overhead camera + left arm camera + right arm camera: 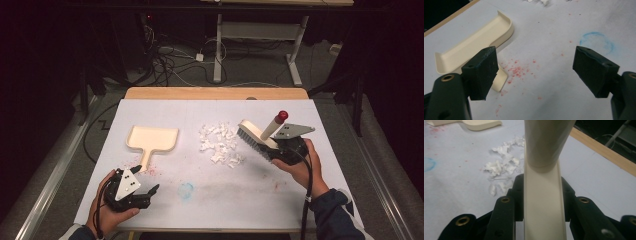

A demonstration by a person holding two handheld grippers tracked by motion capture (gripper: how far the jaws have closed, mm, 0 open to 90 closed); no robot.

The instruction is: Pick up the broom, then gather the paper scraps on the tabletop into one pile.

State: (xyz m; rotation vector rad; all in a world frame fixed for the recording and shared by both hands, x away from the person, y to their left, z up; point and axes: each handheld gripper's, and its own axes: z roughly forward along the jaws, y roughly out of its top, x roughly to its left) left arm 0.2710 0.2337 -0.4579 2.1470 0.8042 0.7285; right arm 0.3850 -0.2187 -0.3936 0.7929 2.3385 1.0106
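A cream hand brush (256, 135) with grey bristles and a red-tipped handle is held above the white table cover, just right of a pile of white paper scraps (220, 144). My right gripper (281, 148) is shut on the brush; its cream back (544, 202) sits clamped between the black jaws, with the scraps (501, 167) beyond. A cream dustpan (151, 139) lies flat at the left, handle toward me. My left gripper (144, 181) is open and empty just below that handle. The dustpan (471, 47) lies past the left fingertip (481, 72).
Red crumbs (516, 71) and a blue ring stain (597, 45) mark the white cover (215, 195). The wooden table edge (215, 93) runs along the far side. A desk frame and cables stand on the floor behind the table.
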